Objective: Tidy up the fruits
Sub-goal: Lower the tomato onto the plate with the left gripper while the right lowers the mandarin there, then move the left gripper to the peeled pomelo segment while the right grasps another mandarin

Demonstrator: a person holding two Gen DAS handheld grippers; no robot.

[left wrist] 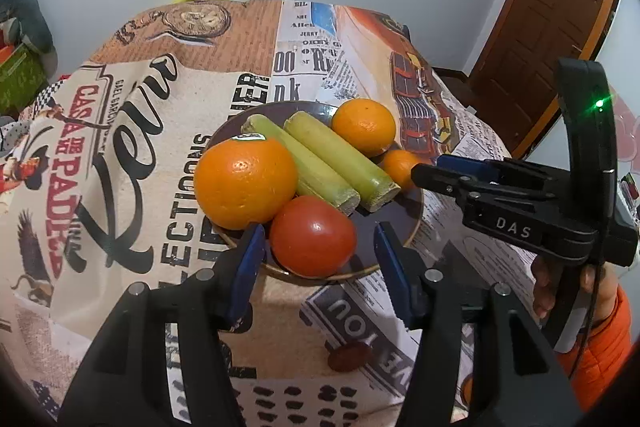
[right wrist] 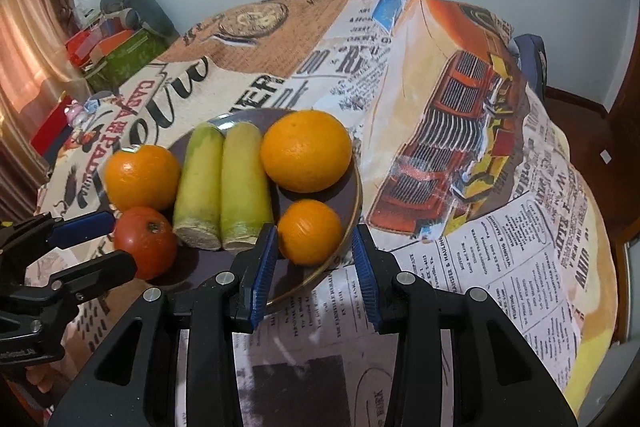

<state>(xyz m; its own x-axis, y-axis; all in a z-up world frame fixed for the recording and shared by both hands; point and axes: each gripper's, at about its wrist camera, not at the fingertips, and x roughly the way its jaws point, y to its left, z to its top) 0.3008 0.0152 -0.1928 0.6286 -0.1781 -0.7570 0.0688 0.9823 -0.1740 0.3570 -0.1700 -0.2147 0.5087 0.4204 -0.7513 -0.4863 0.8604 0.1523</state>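
Looking along the left gripper (left wrist: 320, 259), its blue pads are seen spread on either side of the tomato (left wrist: 313, 235), which sits at the near rim of the plate (left wrist: 412, 227), directly ahead and not yet pinched. The large orange (left wrist: 246, 183) touches the tomato on its far left.

In the right wrist view, the right gripper (right wrist: 316, 263) is likewise spread, flanking the small orange (right wrist: 309, 231) at the plate's near edge. Bare tablecloth (right wrist: 500, 247) is left open to the right.
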